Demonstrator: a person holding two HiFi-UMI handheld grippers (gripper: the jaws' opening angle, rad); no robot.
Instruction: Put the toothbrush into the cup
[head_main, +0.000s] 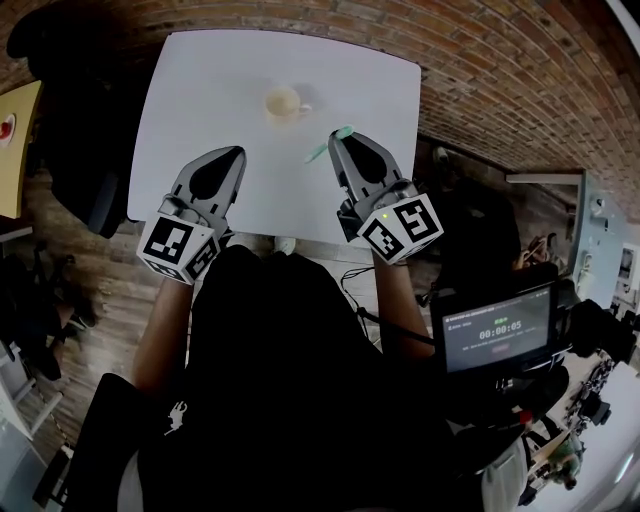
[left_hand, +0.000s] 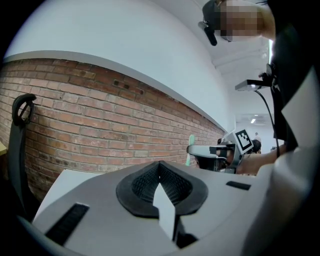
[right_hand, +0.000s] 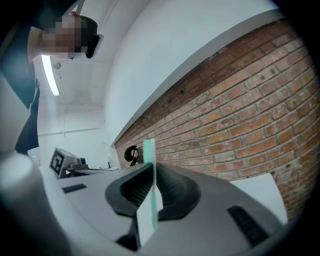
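Observation:
A cream cup (head_main: 284, 103) stands upright on the white table (head_main: 200, 90), towards its far side. A pale green toothbrush (head_main: 326, 145) is clamped in my right gripper (head_main: 336, 141), which is shut on it a short way right of the cup and nearer to me. In the right gripper view the toothbrush (right_hand: 150, 186) stands up between the pads of that gripper (right_hand: 151, 172). My left gripper (head_main: 236, 155) is shut and holds nothing, over the table's near left part. The left gripper view shows its jaws (left_hand: 160, 172) together, with the right gripper (left_hand: 220, 150) and the toothbrush (left_hand: 190, 149) beyond.
A brick-patterned floor (head_main: 520, 70) surrounds the table. A dark chair (head_main: 75, 120) stands at the table's left, beside a yellow table edge (head_main: 15, 130). At lower right is a timer screen (head_main: 497, 330) on a stand with cables.

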